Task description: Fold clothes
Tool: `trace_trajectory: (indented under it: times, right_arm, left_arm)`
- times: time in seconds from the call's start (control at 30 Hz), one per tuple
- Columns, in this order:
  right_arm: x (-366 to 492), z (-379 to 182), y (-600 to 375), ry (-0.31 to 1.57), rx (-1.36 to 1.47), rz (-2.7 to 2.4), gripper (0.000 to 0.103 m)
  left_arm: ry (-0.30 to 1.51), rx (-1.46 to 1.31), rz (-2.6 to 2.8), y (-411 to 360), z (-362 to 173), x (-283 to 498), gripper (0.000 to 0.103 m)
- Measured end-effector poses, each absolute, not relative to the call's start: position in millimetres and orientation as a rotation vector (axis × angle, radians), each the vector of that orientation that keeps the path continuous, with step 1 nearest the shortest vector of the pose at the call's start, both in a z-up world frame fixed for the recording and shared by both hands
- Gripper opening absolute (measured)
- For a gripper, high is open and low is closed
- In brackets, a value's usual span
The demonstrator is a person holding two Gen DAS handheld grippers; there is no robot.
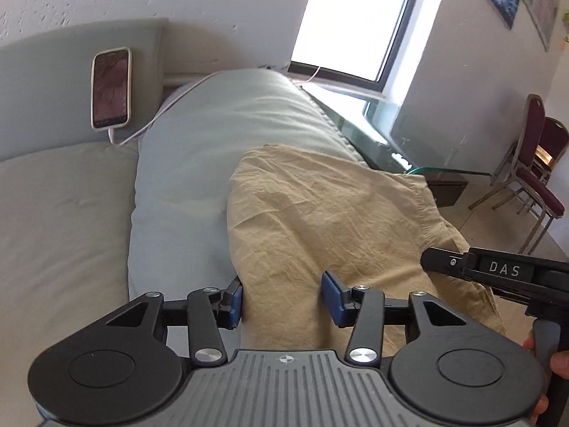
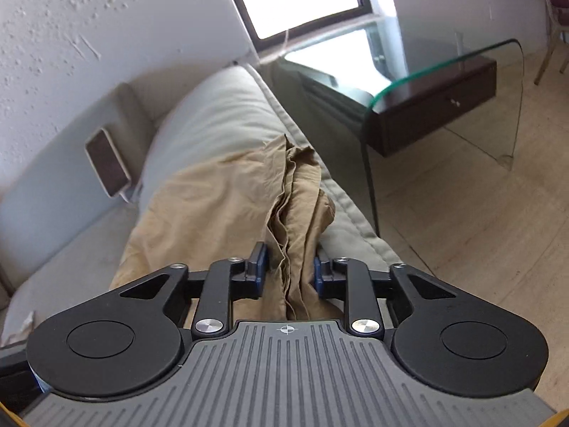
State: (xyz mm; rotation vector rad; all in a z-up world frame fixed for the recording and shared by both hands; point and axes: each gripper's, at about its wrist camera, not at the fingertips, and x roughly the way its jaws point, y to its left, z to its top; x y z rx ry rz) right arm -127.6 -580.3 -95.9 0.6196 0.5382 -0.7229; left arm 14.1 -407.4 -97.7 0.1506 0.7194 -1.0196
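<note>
On the grey sofa point(image 1: 185, 163) a tan cloth point(image 1: 320, 213) drapes; left hand-held gripper point(image 1: 282, 297) stands wide around its near edge, right hand-held gripper point(image 2: 288, 274) clamps bunched folds, contact partly hidden

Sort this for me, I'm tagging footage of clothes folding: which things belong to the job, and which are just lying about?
Belongs to the job:
- tan garment, draped over the sofa cushion
- left gripper, open around the cloth
- right gripper, fabric bunched between its fingers

Just lying about:
- phone on its charging cable
- glass side table
- chairs
</note>
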Motion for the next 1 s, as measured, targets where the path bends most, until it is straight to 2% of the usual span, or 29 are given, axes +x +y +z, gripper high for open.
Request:
trace_trajectory:
  times: [0.1, 0.17, 0.23, 0.33, 0.4, 0.43, 0.53, 0.63, 0.73, 0.77, 0.8, 0.83, 0.9, 0.93, 0.97, 1.0]
  right_arm:
    - [-139.8, -92.0, -568.8, 0.52, 0.541, -0.752, 0.05]
    - [-149.2, -82.6, -559.9, 0.495, 0.496, -0.756, 0.05]
    - [-162.0, -69.2, -548.1, 0.44, 0.473, -0.755, 0.05]
    - [-179.4, -48.0, -522.5, 0.374, 0.451, -0.695, 0.049]
    - [-179.8, -43.1, -508.3, 0.413, 0.455, -0.633, 0.019]
    - [-179.1, -42.9, -501.7, 0.442, 0.465, -0.61, 0.005]
    - [-181.3, -57.7, -492.4, 0.523, 0.514, -0.655, 0.007]
    - [-182.1, -84.1, -499.6, 0.601, 0.591, -0.711, 0.006]
    - [-180.0, -86.0, -504.3, 0.605, 0.613, -0.708, 0.006]
    - [-181.2, -80.2, -502.7, 0.598, 0.619, -0.702, 0.011]
    - [-183.0, -73.3, -500.4, 0.589, 0.625, -0.696, 0.011]
    - [-185.3, -64.6, -497.6, 0.576, 0.632, -0.686, 0.011]
    - [-190.7, -46.3, -490.9, 0.551, 0.655, -0.661, 0.012]
    - [-193.6, -37.9, -486.7, 0.543, 0.676, -0.641, 0.014]
    - [-196.8, -29.5, -481.4, 0.532, 0.698, -0.619, 0.022]
    - [-200.0, -21.1, -475.8, 0.52, 0.72, -0.597, 0.032]
  left_arm:
    - [0.616, 0.162, -1.035, -387.3, -84.6, 3.1, 0.048]
    - [0.554, 0.152, -1.018, -371.9, -73.7, -3.1, 0.053]
    - [0.52, 0.132, -0.995, -357.9, -63.3, -11.2, 0.053]
    - [0.541, 0.134, -1.037, -348.3, -53.6, -26.8, 0.047]
    - [0.602, 0.179, -1.068, -352.9, -57.1, -35.1, 0.042]
    - [0.639, 0.196, -1.069, -356.2, -61.0, -36.5, 0.036]
    - [0.765, 0.276, -1.038, -371.4, -85.6, -36.7, 0.026]
    - [0.852, 0.356, -1.016, -383.6, -105.5, -36.6, 0.027]
    - [0.833, 0.345, -0.999, -381.3, -94.3, -37.7, 0.028]
    - [0.822, 0.324, -1.006, -376.1, -85.8, -38.9, 0.03]
    - [0.809, 0.304, -1.013, -370.7, -77.3, -40.1, 0.034]
    - [0.796, 0.295, -1.018, -364.9, -68.5, -41.7, 0.041]
    - [0.77, 0.291, -1.014, -353.2, -50.9, -46.3, 0.047]
    - [0.766, 0.288, -1.007, -346.9, -43.6, -47.9, 0.055]
    - [0.762, 0.283, -1.0, -340.4, -36.3, -49.4, 0.061]
    - [0.761, 0.273, -1.0, -333.6, -28.7, -50.6, 0.062]
